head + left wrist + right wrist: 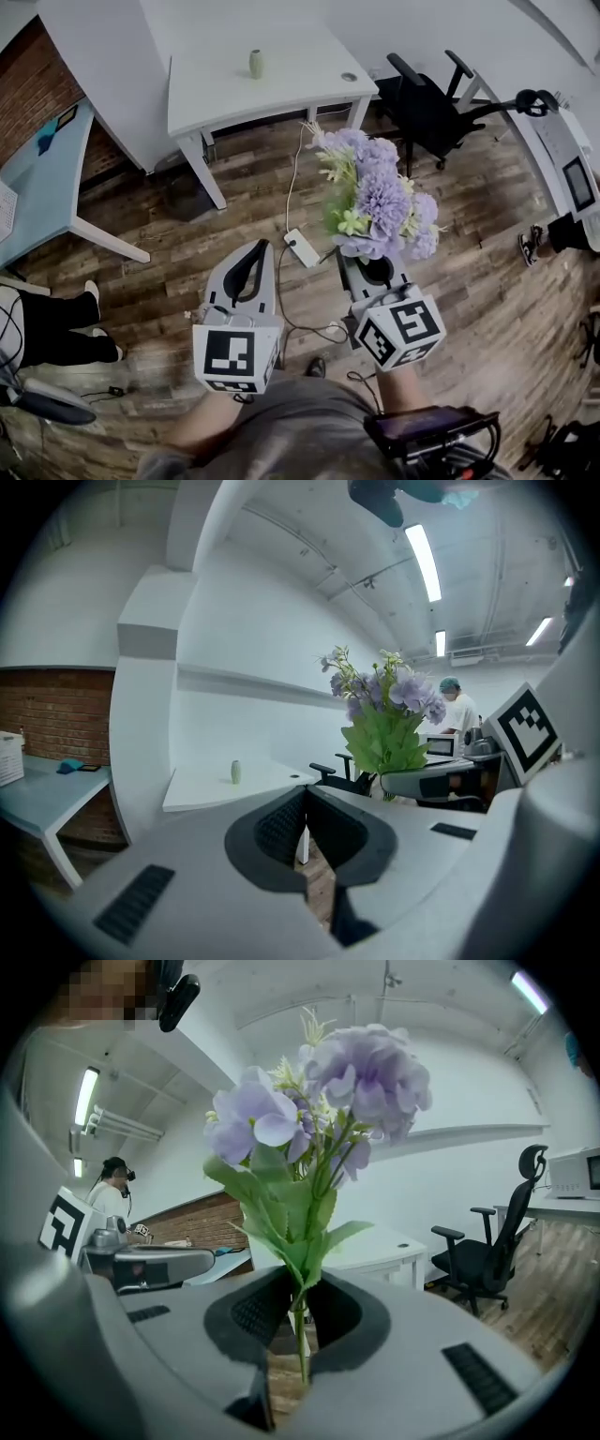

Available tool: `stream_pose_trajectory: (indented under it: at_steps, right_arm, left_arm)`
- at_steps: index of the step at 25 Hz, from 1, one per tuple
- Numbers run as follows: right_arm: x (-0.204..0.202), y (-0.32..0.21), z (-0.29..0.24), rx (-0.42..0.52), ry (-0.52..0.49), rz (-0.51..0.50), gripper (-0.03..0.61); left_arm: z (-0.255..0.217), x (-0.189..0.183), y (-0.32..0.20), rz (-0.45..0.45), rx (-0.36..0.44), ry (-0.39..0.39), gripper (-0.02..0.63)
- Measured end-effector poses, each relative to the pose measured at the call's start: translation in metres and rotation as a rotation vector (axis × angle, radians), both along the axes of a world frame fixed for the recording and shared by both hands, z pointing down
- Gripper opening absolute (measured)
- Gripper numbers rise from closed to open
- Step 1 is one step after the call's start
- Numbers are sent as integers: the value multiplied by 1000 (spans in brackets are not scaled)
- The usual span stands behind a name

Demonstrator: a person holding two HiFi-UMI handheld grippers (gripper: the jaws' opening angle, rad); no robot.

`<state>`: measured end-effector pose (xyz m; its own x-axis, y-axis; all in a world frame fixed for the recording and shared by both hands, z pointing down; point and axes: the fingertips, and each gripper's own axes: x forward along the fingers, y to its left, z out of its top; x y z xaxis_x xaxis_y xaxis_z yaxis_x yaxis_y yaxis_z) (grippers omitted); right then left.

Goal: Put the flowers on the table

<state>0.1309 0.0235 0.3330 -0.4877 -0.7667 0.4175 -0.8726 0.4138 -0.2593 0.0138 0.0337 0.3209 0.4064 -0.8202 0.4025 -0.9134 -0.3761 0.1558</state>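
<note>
Black office chair (427, 103) and white power strip (302, 248) sit on the wooden floor (234, 178)

Holds a bunch of purple flowers (375, 202) upright in the right gripper (370, 269), just beside the closed left gripper (251, 264), over a wooden floor (248, 178), facing a white table (300, 89) bearing a small greenish vase (255, 64), black office chair (427, 103) at its right.

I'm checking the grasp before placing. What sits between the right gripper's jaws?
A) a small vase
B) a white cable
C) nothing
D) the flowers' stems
D: in the right gripper view, the green stems of the flowers stand pinched between the jaws of the right gripper.
</note>
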Motion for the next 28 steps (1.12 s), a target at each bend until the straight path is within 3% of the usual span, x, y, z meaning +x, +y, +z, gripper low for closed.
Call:
stream_pose_trajectory:
  at_steps: [12, 21, 28]
  right_arm:
    - [-116, -142, 8, 56, 27, -20, 57]
    - [-121, -160, -5, 138, 52, 10, 57]
    - [-117, -158, 7, 114, 66, 17, 58]
  left_arm:
    - [10, -90, -150, 50, 66, 56, 9]
    - [12, -105, -156, 54, 108, 88, 9]
    - [29, -109, -150, 43, 88, 91, 9]
